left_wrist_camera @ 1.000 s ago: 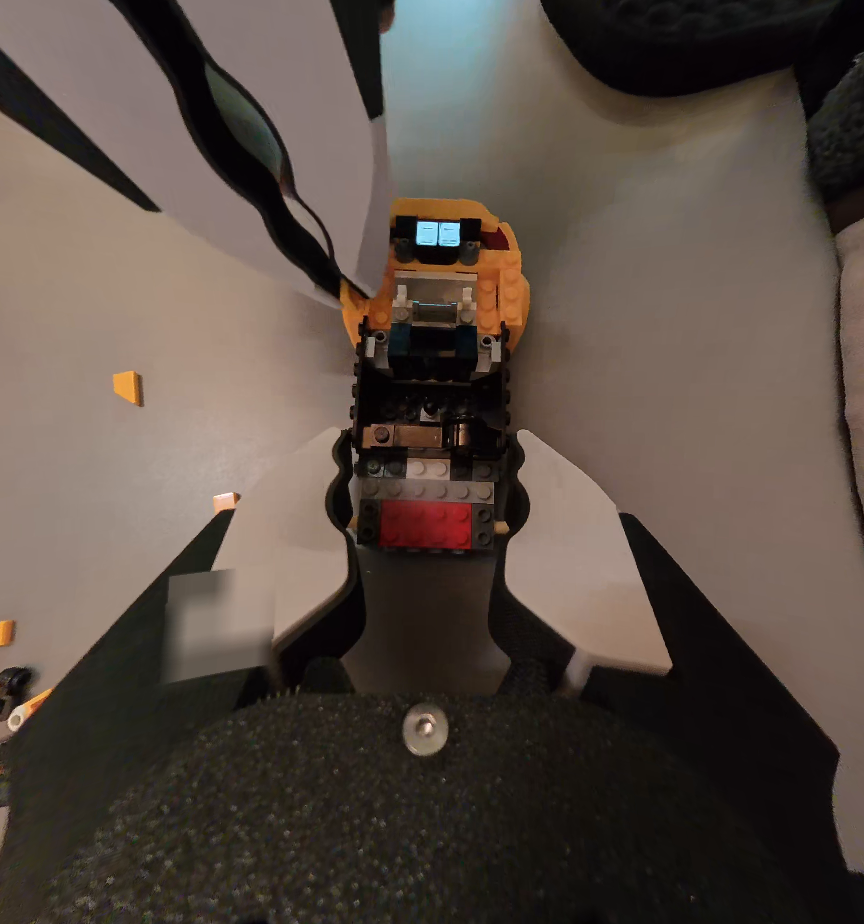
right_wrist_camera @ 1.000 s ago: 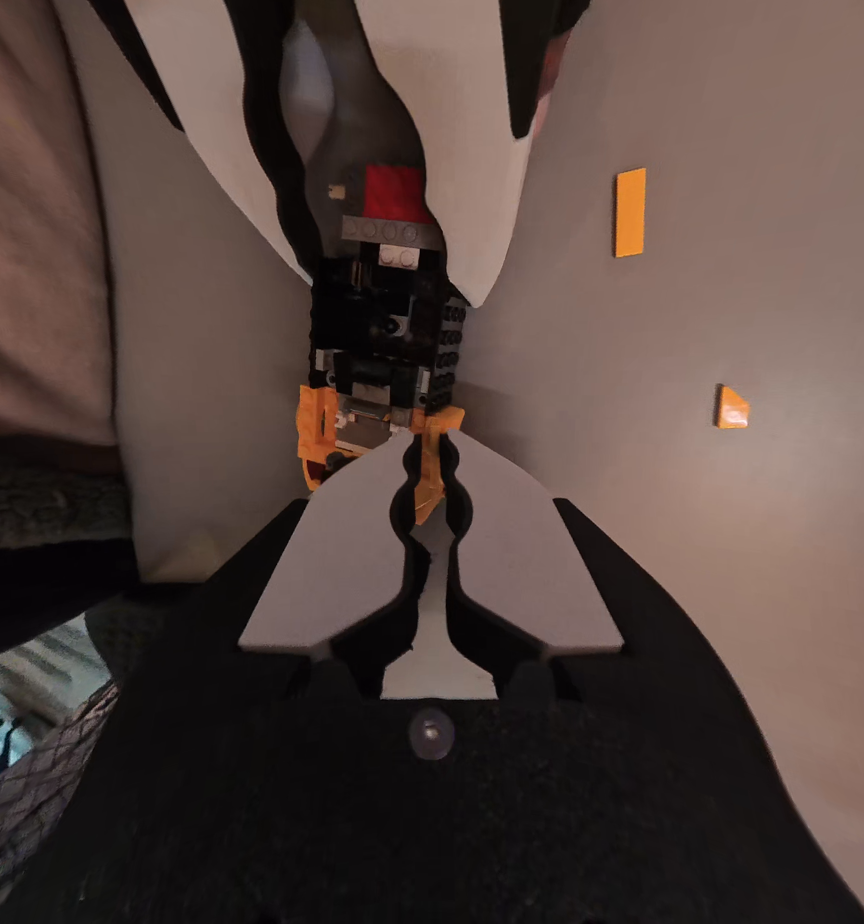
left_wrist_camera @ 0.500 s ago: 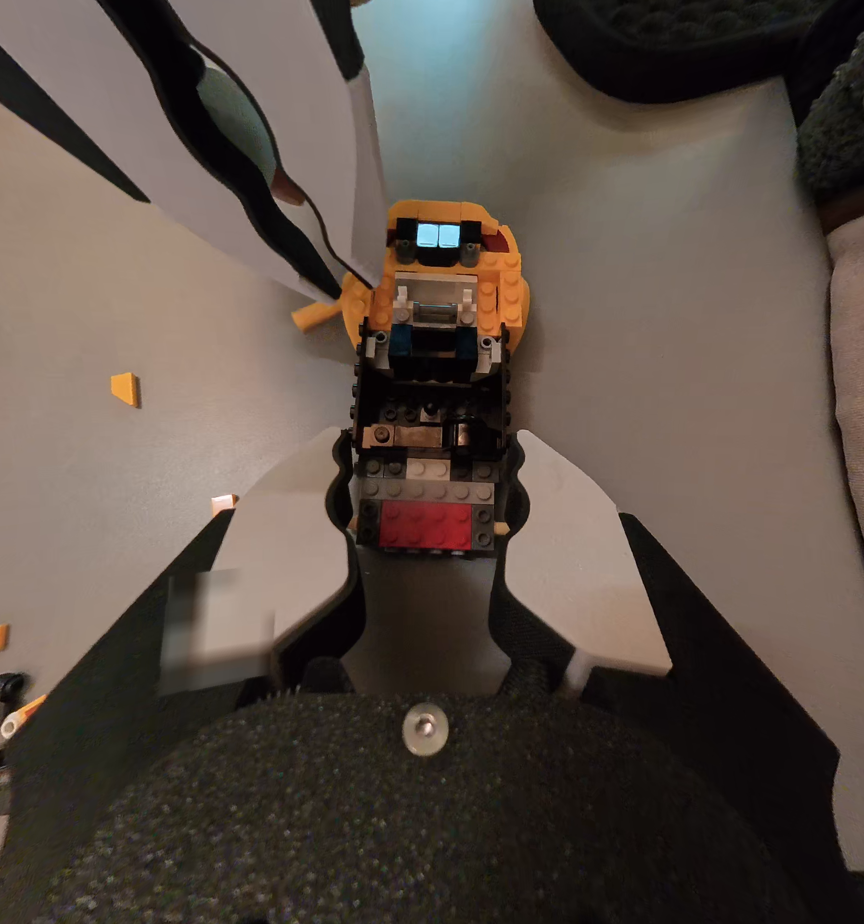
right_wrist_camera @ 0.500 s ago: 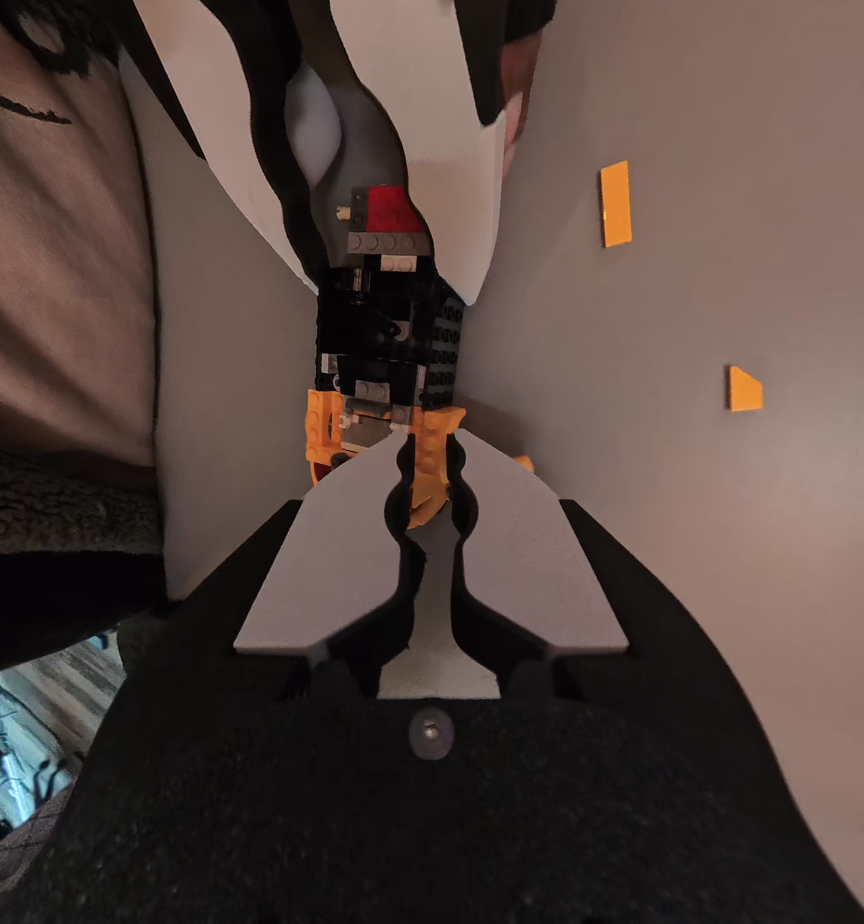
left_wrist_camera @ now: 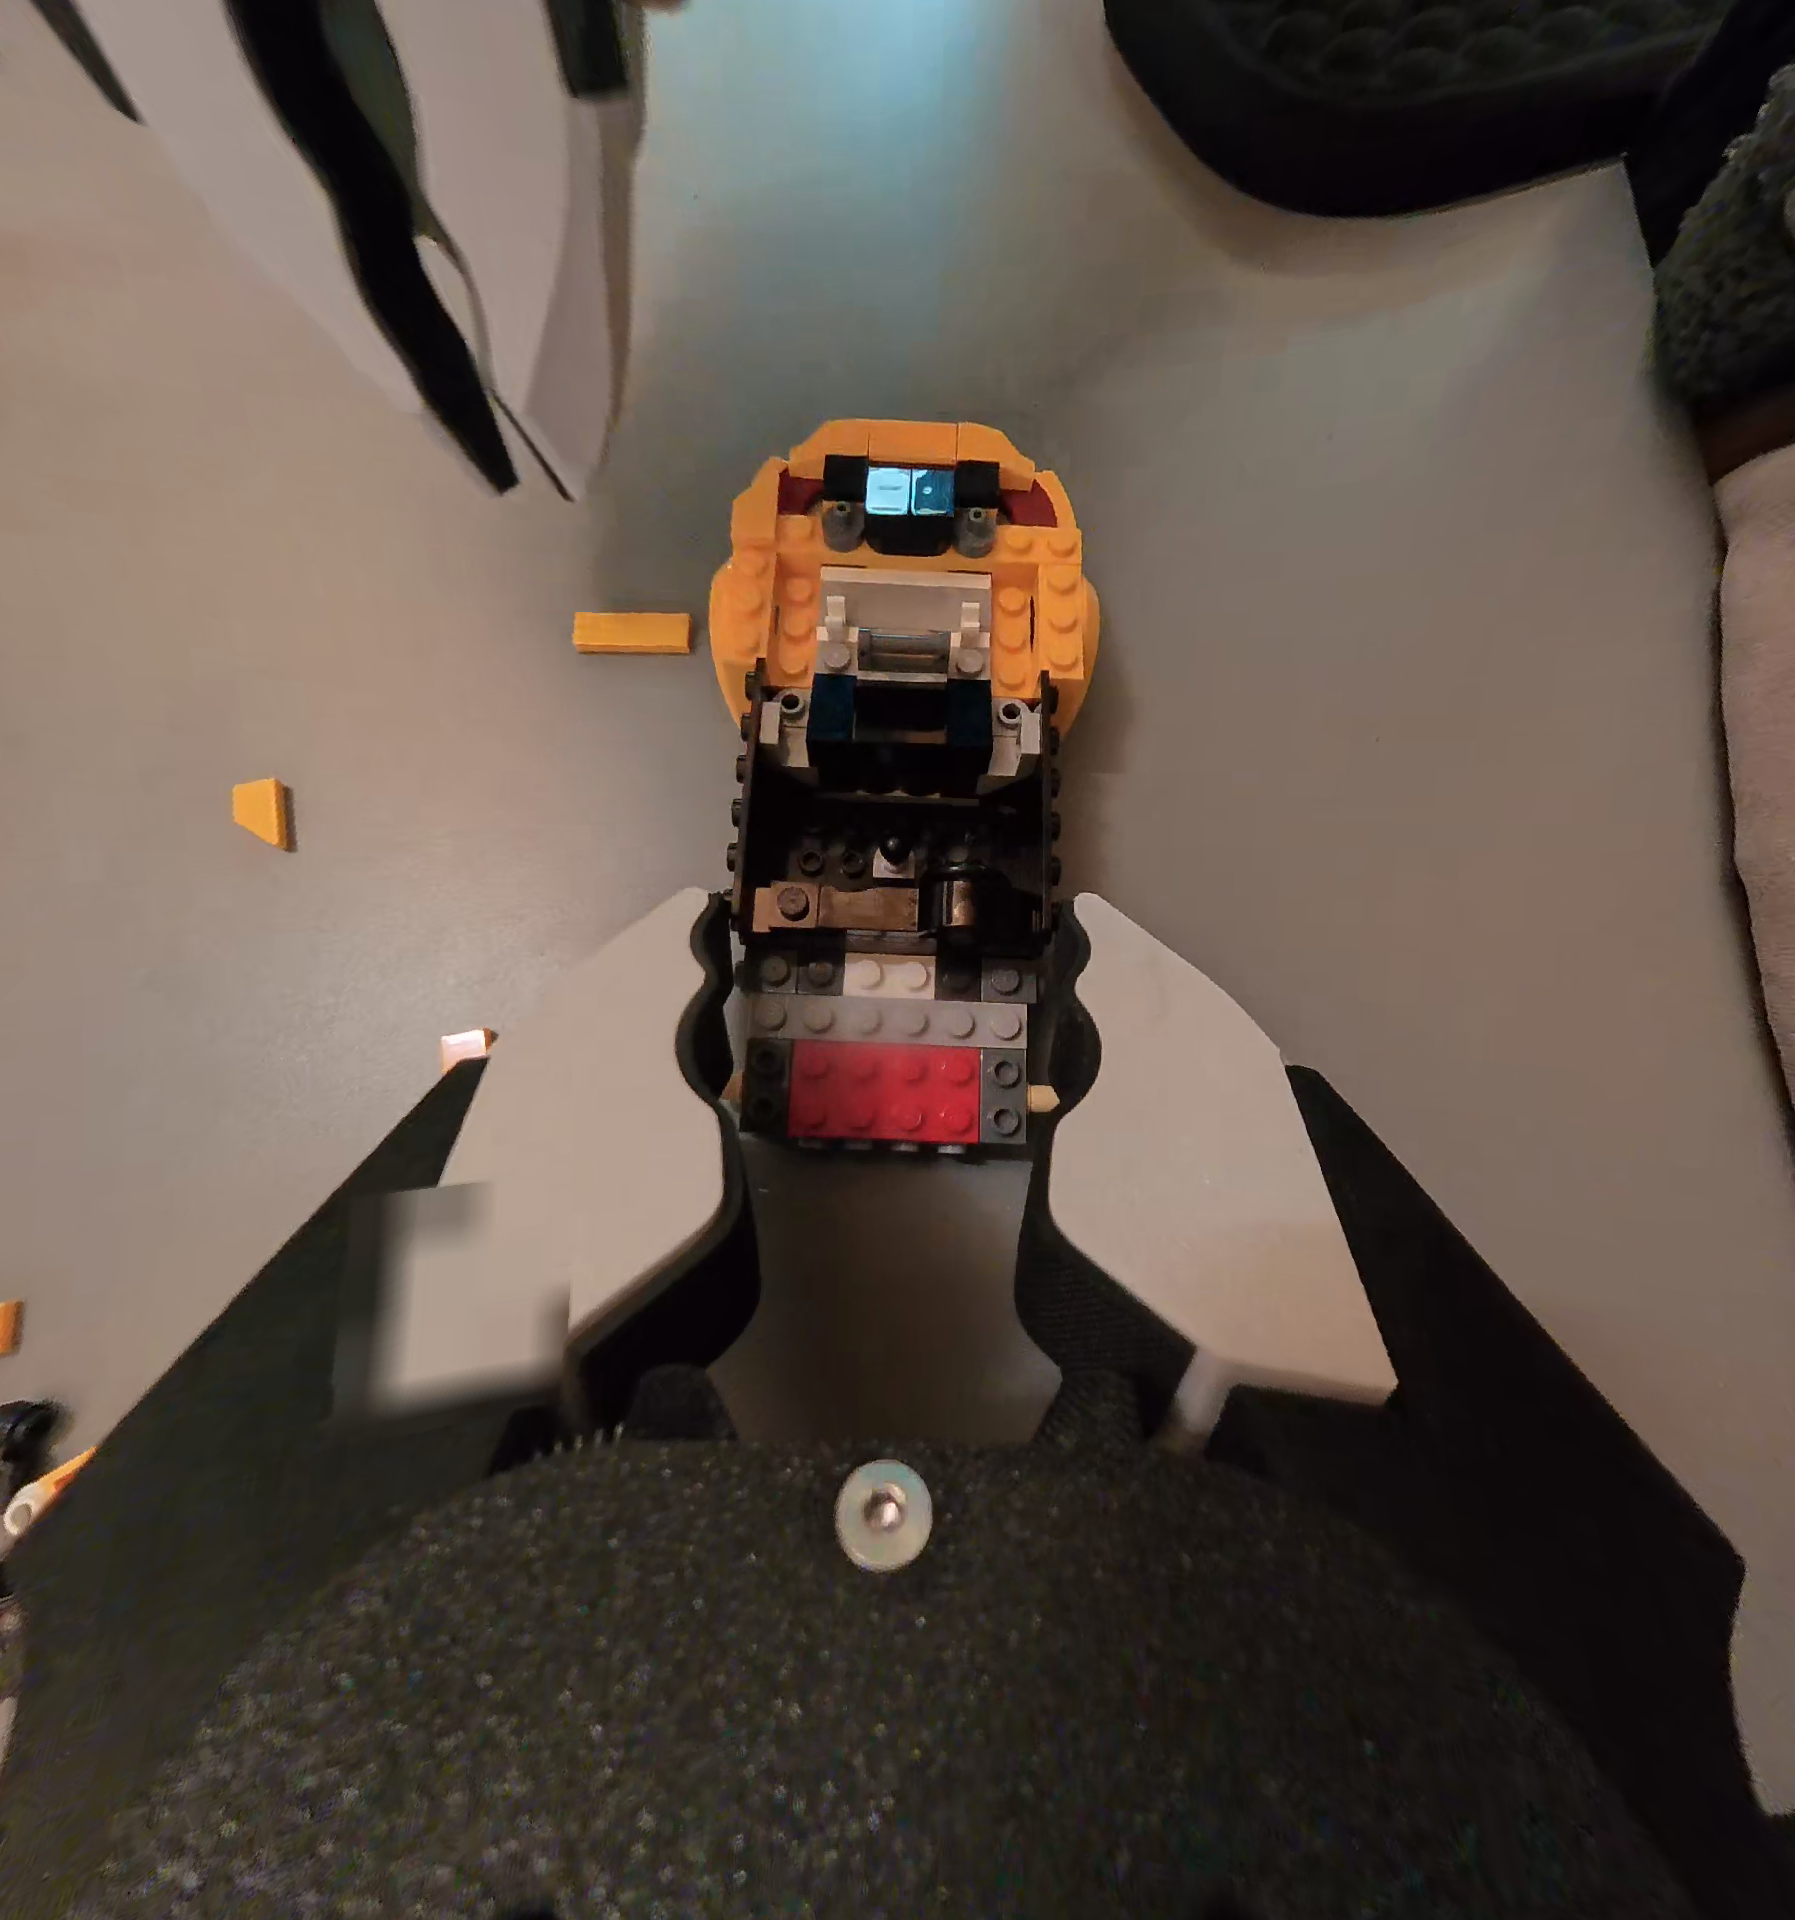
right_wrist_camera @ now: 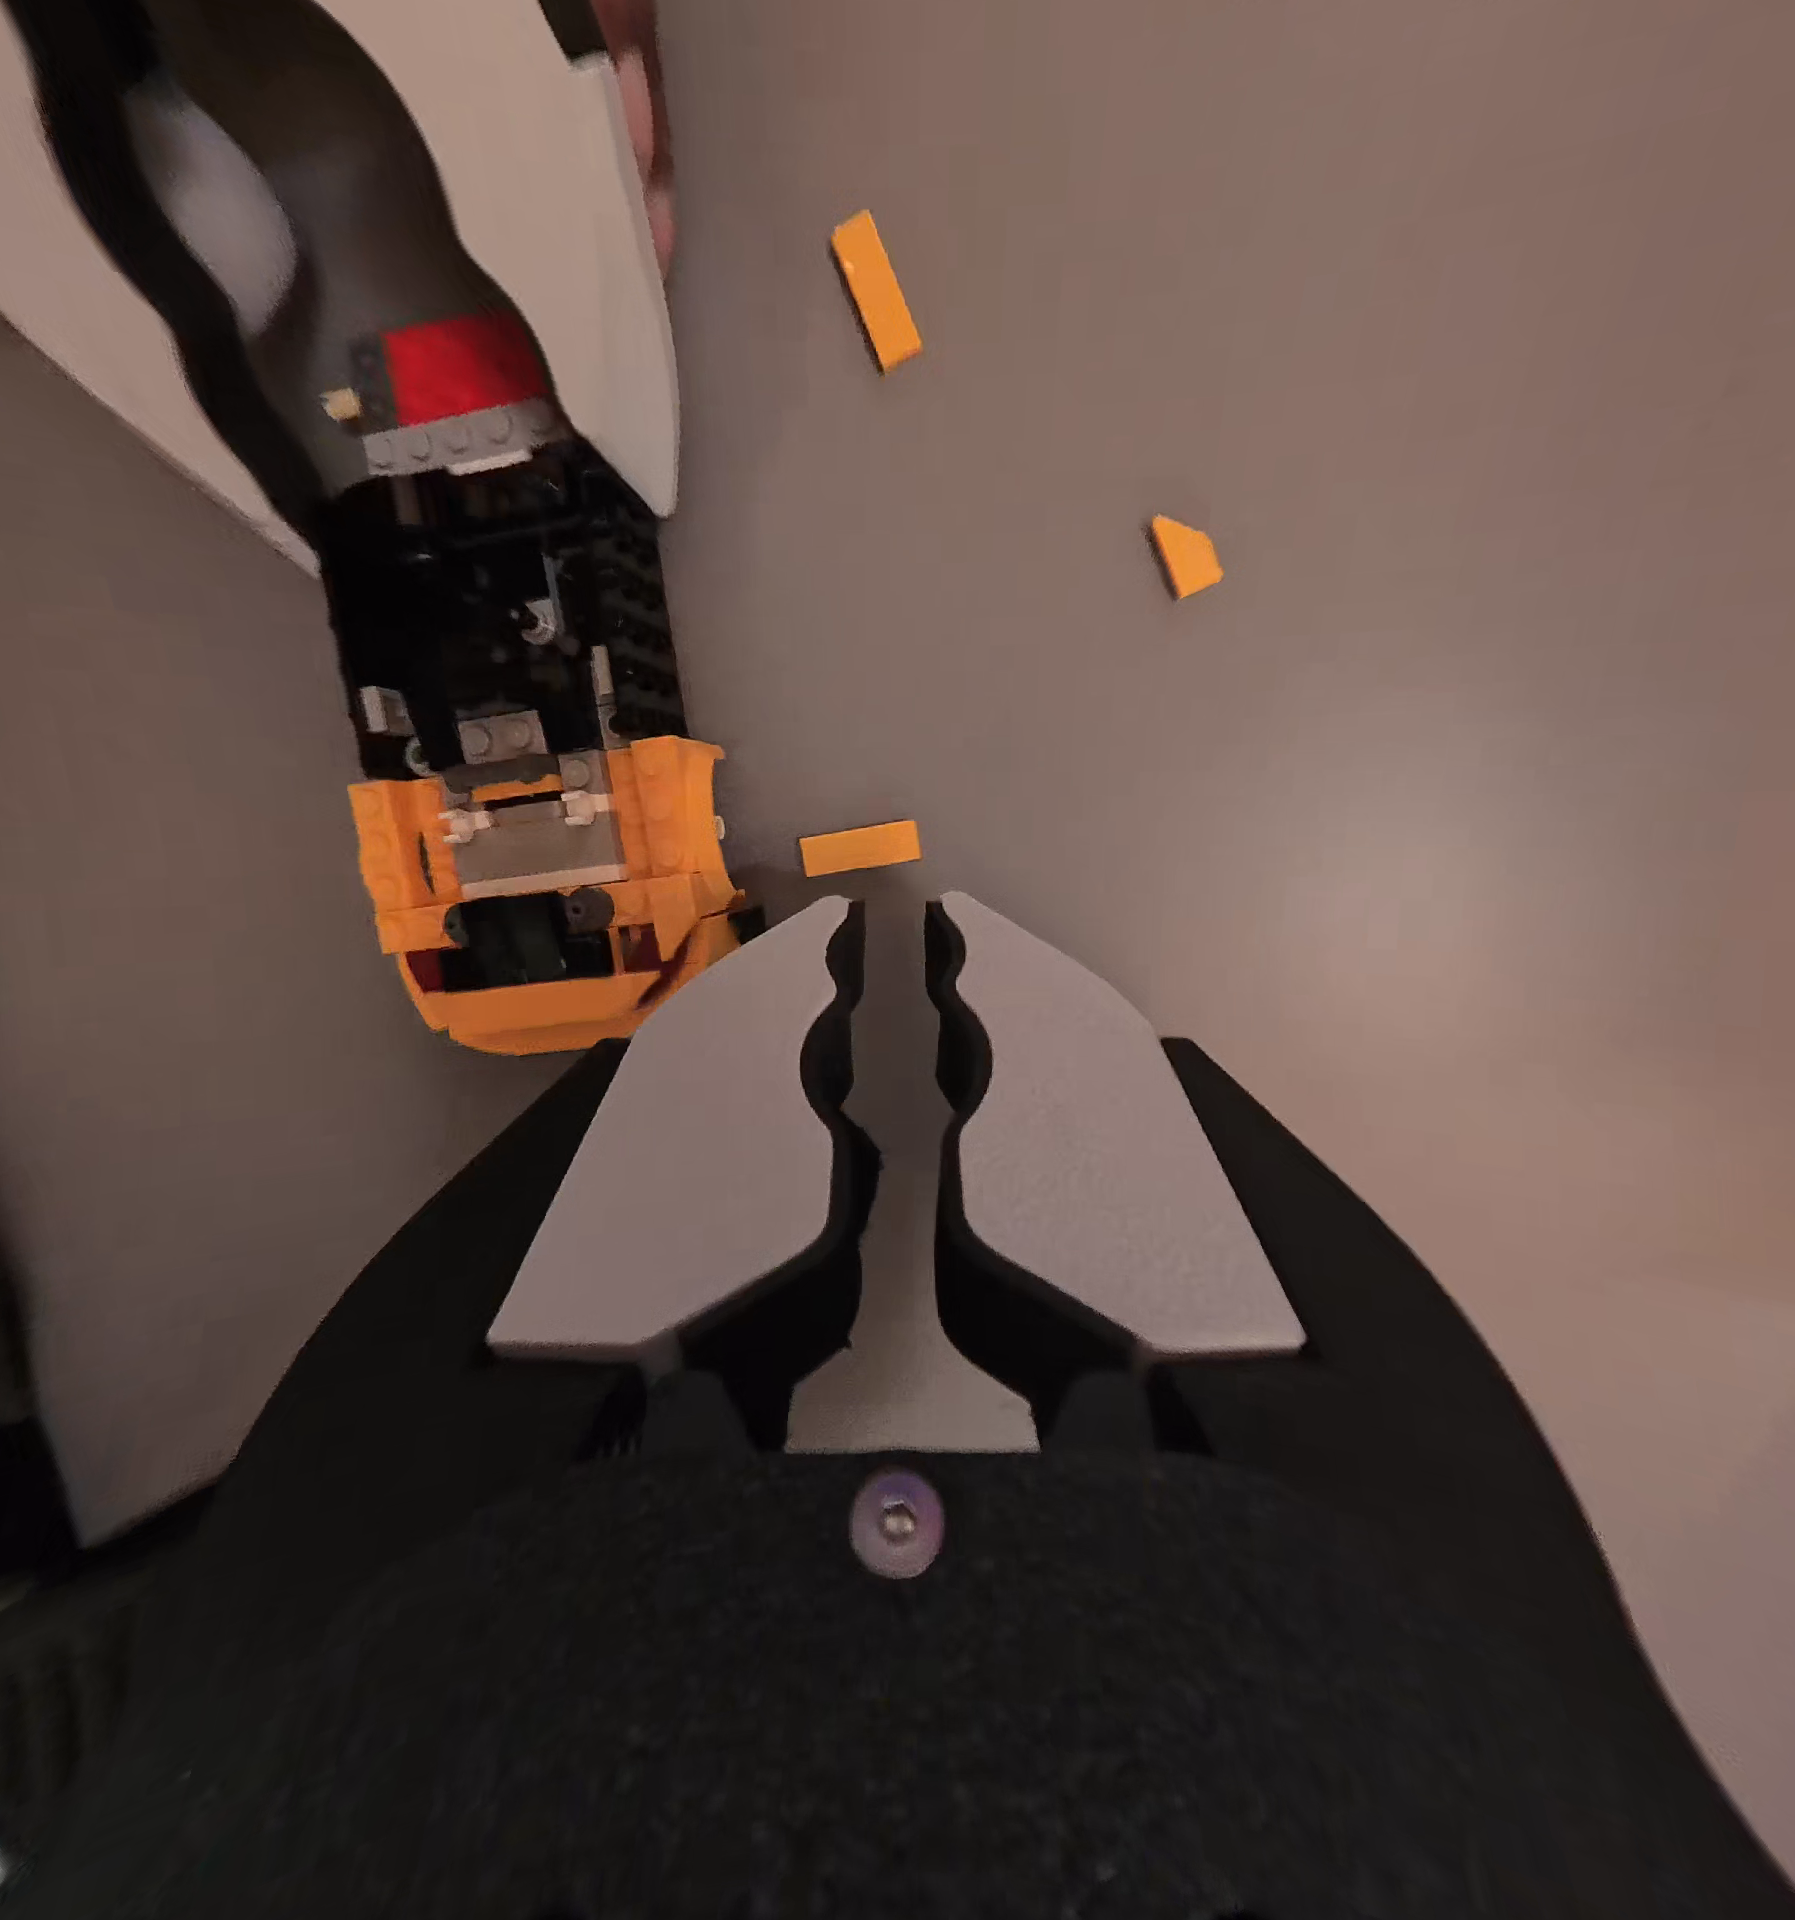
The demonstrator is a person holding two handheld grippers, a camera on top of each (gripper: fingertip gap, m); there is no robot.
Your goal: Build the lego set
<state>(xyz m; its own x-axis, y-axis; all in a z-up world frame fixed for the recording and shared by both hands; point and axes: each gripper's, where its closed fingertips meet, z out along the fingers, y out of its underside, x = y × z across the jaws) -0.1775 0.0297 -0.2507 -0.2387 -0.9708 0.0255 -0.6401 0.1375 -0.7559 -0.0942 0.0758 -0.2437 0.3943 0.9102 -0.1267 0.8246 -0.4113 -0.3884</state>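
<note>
The model [left_wrist_camera: 898,831] lies flat on the table [left_wrist_camera: 1340,727], and your left gripper [left_wrist_camera: 888,997] clamps its red-and-grey rear end between the fingers. Your right gripper [right_wrist_camera: 888,904] hangs just off the orange nose, tips slightly parted and empty, pointing at an orange tile [right_wrist_camera: 860,847] beside the model.

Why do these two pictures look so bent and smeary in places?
Both views are wide-angle, curving straight edges. Left wrist view: lego model sharp, far right gripper motion-smeared, blue glare up top. Right wrist view: everything slightly soft, the model and left gripper blurred; dim, warm light.
</note>
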